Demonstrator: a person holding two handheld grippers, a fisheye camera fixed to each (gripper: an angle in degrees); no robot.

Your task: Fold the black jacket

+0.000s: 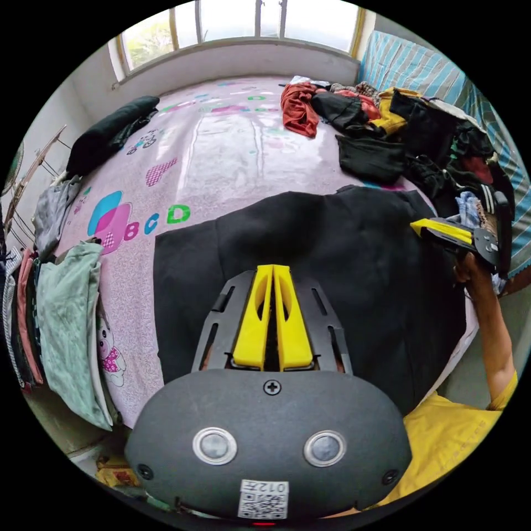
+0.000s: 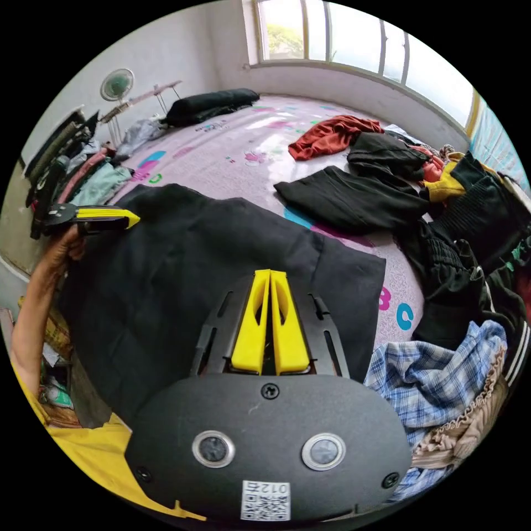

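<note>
i have the black fabric jacket spread flat on the bed, unfolded, left tool and right tool both clenched empty

Black jacket: matt cloth. Bed cover: glossy, smooth printed sheet. Left claw: yellow plastic jaws.

Daylit window above patterned pink bed

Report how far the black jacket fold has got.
Done: the black jacket lies spread flat on the bed, apart from the clothes pile. In hand: nothing; the left gripper and right gripper hover above it, jaws together, gripping no cloth. Left: every fold; none shows yet.
</note>
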